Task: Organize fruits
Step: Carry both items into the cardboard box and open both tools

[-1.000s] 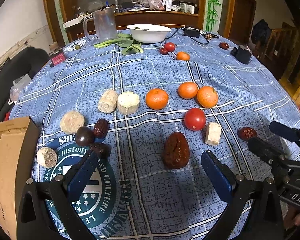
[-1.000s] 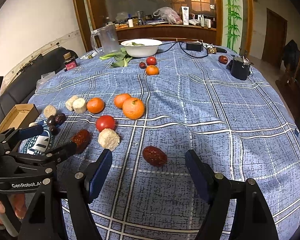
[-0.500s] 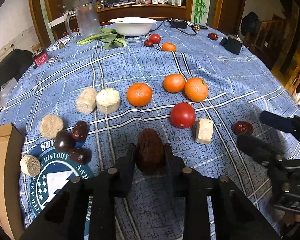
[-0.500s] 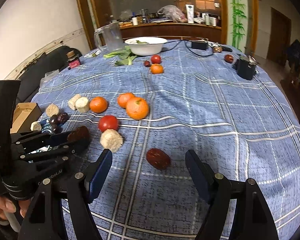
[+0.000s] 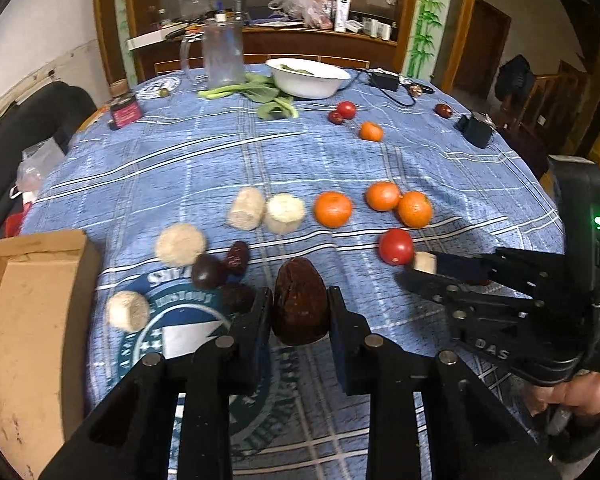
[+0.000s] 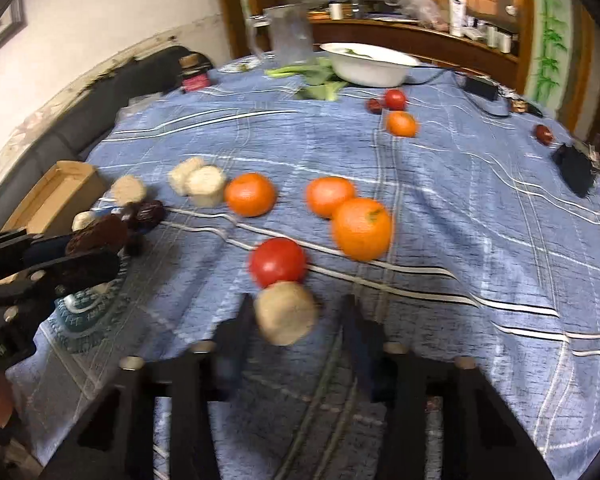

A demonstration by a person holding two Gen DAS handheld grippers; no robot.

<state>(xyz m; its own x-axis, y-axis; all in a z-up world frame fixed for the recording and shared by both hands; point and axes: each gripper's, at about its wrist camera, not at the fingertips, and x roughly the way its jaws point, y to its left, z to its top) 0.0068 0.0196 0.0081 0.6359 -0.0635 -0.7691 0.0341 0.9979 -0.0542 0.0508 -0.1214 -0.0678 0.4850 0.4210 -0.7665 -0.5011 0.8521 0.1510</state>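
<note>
My left gripper is shut on a large dark brown date and holds it just over the blue cloth near a cluster of dark dates. It also shows at the left of the right wrist view. My right gripper stands around a pale corn-like chunk, jaws a little apart from it; the view is blurred. A red tomato sits just beyond. Three oranges lie in a row mid-table. Pale chunks lie left of them.
A cardboard box stands at the table's left edge. A white bowl, glass jug and greens are at the back. A small tomato, date and orange lie far right. A black charger sits near the right edge.
My left gripper carried the large date left toward the dark dates. My right gripper swung left from the small red date to the pale chunk and narrowed.
</note>
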